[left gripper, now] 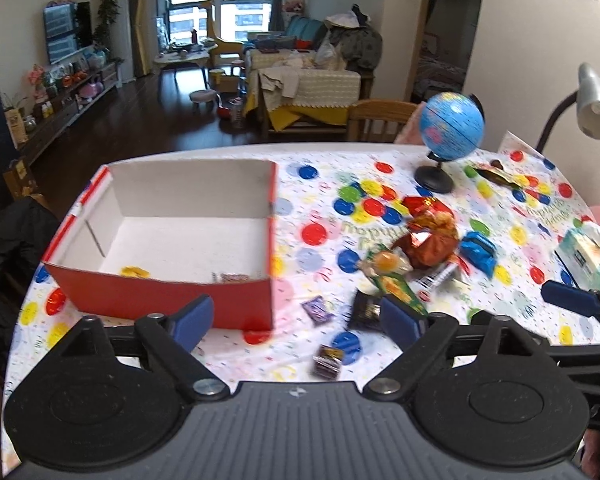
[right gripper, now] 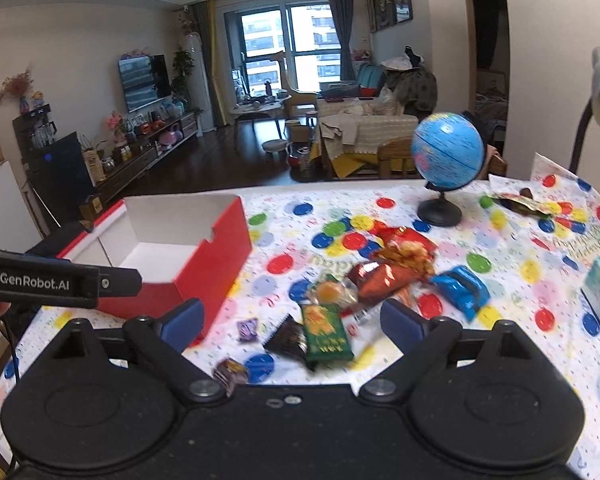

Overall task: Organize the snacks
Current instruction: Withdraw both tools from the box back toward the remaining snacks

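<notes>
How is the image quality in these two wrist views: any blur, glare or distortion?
Left wrist: snack pile smeared by motion blur, globe soft, red box sharper. Right wrist: green packet streaked, glare on orange wrapper. Both: fisheye bending, dark corners.

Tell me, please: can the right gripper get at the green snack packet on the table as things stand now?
Probably yes. The right gripper is open and empty, and the green snack packet lies on top of the pile just beyond its fingers. Only a black packet and an orange candy crowd it at the sides.
</notes>
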